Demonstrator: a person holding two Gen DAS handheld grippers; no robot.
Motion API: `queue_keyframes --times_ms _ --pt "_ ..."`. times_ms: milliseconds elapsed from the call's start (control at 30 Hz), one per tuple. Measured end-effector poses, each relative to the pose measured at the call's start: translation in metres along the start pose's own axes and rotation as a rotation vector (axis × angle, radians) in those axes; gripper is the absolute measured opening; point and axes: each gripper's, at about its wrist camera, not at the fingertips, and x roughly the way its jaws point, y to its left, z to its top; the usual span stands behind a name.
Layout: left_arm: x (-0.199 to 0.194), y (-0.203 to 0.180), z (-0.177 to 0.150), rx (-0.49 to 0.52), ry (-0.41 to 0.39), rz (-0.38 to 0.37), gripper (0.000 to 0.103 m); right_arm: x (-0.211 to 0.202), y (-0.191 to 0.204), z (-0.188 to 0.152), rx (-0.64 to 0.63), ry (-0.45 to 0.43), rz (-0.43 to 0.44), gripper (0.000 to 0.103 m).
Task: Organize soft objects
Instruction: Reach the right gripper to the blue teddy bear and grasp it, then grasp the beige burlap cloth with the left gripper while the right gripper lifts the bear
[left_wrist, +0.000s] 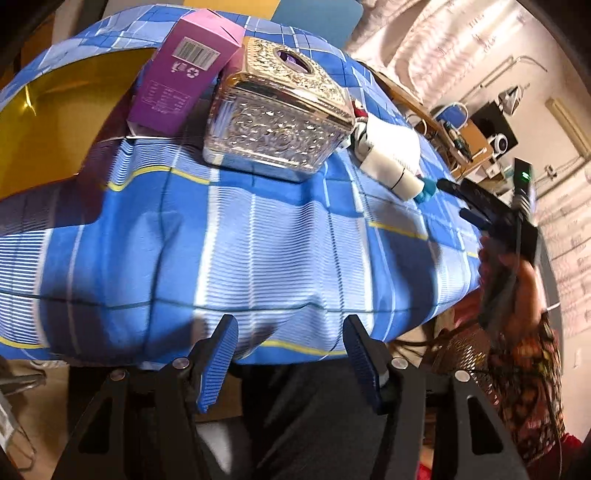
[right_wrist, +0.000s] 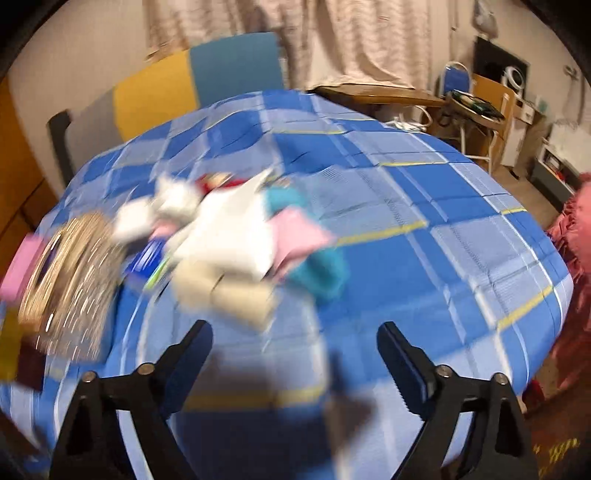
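Observation:
A pile of soft things lies on the blue checked tablecloth (right_wrist: 424, 206): white cloth (right_wrist: 229, 236), a pink piece (right_wrist: 299, 236), a teal piece (right_wrist: 321, 269) and beige rolls (right_wrist: 225, 291), all blurred. In the left wrist view the white cloth (left_wrist: 391, 155) and a teal bit (left_wrist: 428, 190) lie to the right of a silver embossed tissue box (left_wrist: 280, 122). My right gripper (right_wrist: 295, 354) is open and empty, just short of the pile; it shows in the left wrist view (left_wrist: 465, 201). My left gripper (left_wrist: 291, 354) is open and empty at the table's near edge.
A purple carton (left_wrist: 184, 70) leans against the tissue box's left side. Yellow and blue chair backs (right_wrist: 192, 85) stand behind the table. A wooden desk (right_wrist: 376, 92) and a folding chair (right_wrist: 458, 85) stand at the back right. A person's patterned sleeve (left_wrist: 524, 354) is on the right.

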Motion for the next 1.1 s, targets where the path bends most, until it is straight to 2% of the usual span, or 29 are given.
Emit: queue_keyframes --times_ms 67,133,267,367,433,467,500,600,800,933,1000,1100 --pt "0.005 -0.003 0.003 -0.019 0.021 -0.033 0.06 0.018 -0.015 0.023 0.046 0.013 0.009 0.088" --pt "0.009 -0.007 0.006 -0.017 0.03 -0.033 0.061 0.039 -0.026 0.043 0.088 0.031 0.023 0.087" --pt "0.014 -0.02 0.007 0.024 0.026 -0.017 0.062 0.079 -0.022 0.06 0.03 0.086 -0.003 0.082" --pt "0.018 -0.029 0.009 0.06 0.025 -0.003 0.064 0.104 -0.016 0.064 0.014 0.149 0.034 0.081" --pt "0.02 -0.034 0.01 0.083 0.032 0.008 0.064 0.115 -0.015 0.062 0.038 0.188 0.082 0.06" --pt "0.022 -0.036 0.011 0.093 0.036 0.014 0.064 0.119 -0.016 0.062 0.051 0.204 0.097 0.057" --pt "0.023 -0.039 0.013 0.102 0.04 0.023 0.064 0.116 -0.015 0.061 0.039 0.192 0.085 0.046" --pt "0.031 -0.049 0.019 0.125 0.042 0.052 0.065 0.109 -0.017 0.057 0.003 0.195 0.126 0.041" --pt "0.052 -0.073 0.038 0.165 0.046 0.064 0.071 0.085 -0.054 0.038 0.052 0.233 0.082 0.039" --pt "0.073 -0.1 0.058 0.159 0.071 0.002 0.071 0.067 -0.073 0.028 0.061 0.211 -0.022 0.039" --pt "0.086 -0.112 0.07 0.147 0.08 -0.027 0.072 0.062 -0.08 0.024 0.069 0.183 -0.032 0.039" --pt "0.108 -0.135 0.093 0.139 0.077 -0.028 0.074 0.066 -0.087 0.019 0.099 0.214 -0.017 0.039"
